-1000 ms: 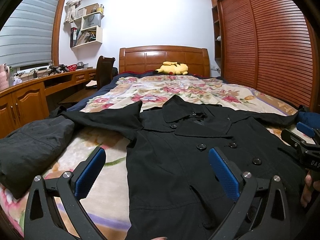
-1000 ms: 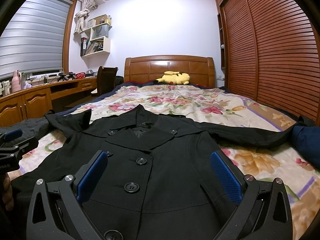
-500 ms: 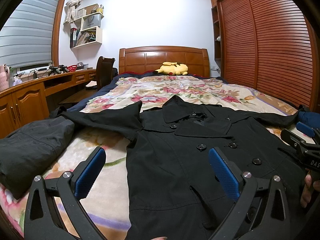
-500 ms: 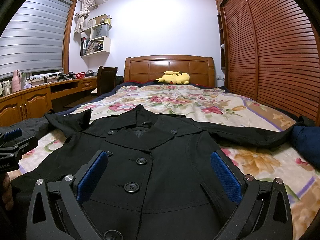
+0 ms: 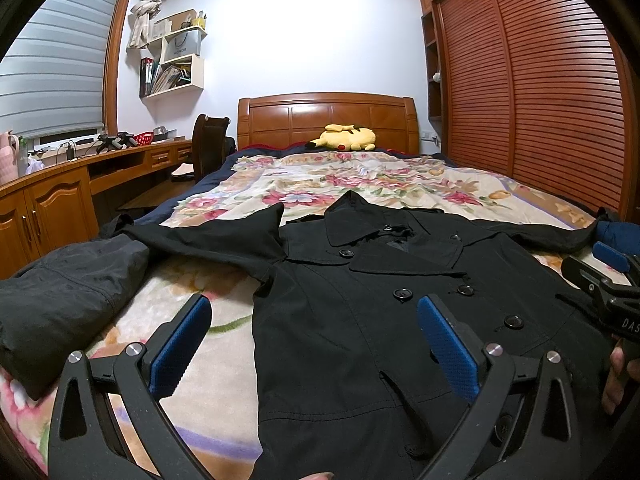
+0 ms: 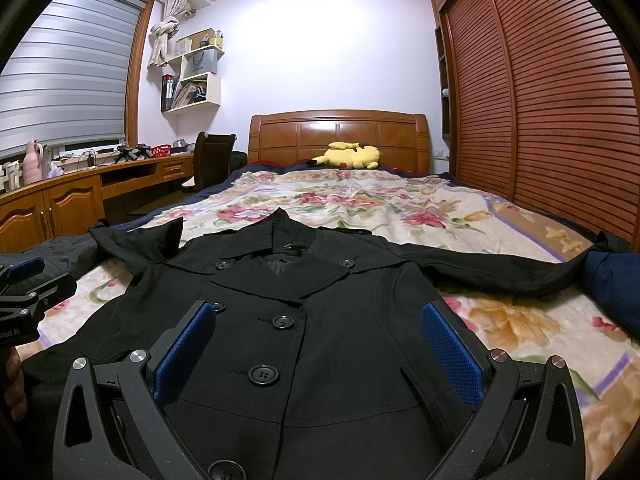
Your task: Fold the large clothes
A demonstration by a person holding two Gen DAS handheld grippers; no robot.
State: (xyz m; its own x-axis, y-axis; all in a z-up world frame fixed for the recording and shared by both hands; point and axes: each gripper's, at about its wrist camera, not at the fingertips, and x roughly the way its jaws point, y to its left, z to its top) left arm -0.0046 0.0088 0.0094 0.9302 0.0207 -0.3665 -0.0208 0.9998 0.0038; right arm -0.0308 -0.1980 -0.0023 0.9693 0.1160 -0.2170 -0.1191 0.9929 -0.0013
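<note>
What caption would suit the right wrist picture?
Open right tool poised over a black double-breasted coat spread on a floral bedspread.

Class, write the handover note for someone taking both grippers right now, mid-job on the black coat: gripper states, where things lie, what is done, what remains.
Left gripper: open, holding nothing, over the coat's left edge.
Right gripper: open, holding nothing, over the coat's buttoned front.
Black coat: flat on the floral blanket, front up, buttoned, collar toward the headboard, both sleeves spread out sideways.
Beside it: a dark bundled garment at the left, a navy item at the right sleeve end.
Done: coat laid out.
Left: no fold shows yet; I would bring the sleeves in first, then fold the body.
</note>
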